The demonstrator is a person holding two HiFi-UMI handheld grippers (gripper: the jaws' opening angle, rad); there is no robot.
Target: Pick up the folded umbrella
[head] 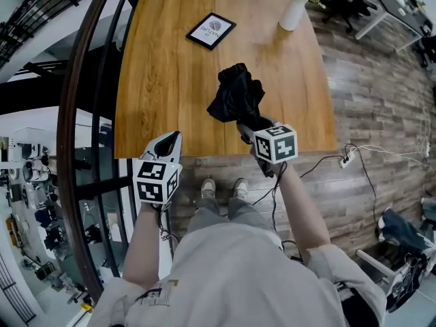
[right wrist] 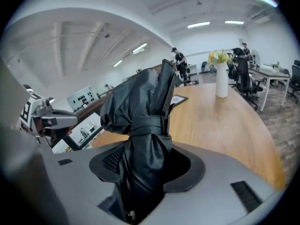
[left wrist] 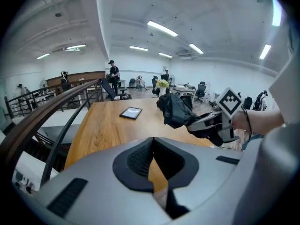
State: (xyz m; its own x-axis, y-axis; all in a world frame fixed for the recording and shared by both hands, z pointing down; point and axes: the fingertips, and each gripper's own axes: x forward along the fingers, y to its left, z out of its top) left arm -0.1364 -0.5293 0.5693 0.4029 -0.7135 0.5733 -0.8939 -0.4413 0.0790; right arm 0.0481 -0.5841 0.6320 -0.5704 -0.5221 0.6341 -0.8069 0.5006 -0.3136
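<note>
The folded black umbrella (head: pixel 235 97) hangs above the wooden table (head: pixel 163 80) near its front edge, bunched and strapped round the middle. My right gripper (head: pixel 246 130) is shut on its lower end, and in the right gripper view the umbrella (right wrist: pixel 140 125) fills the space between the jaws of that gripper (right wrist: pixel 143 168). The left gripper (head: pixel 170 142) hovers at the table's front edge, to the left of the umbrella and apart from it, its jaws together with nothing between them. The left gripper view shows its own gripper (left wrist: pixel 153 146), the umbrella (left wrist: pixel 176 110) and the right gripper (left wrist: pixel 211 123) to the right.
A dark framed tablet (head: pixel 211 30) lies at the far middle of the table. A white vase with flowers (head: pixel 294 9) stands at the far right corner. A curved dark railing (head: pixel 85 114) runs along the left. Cables (head: pixel 354 157) lie on the floor at right.
</note>
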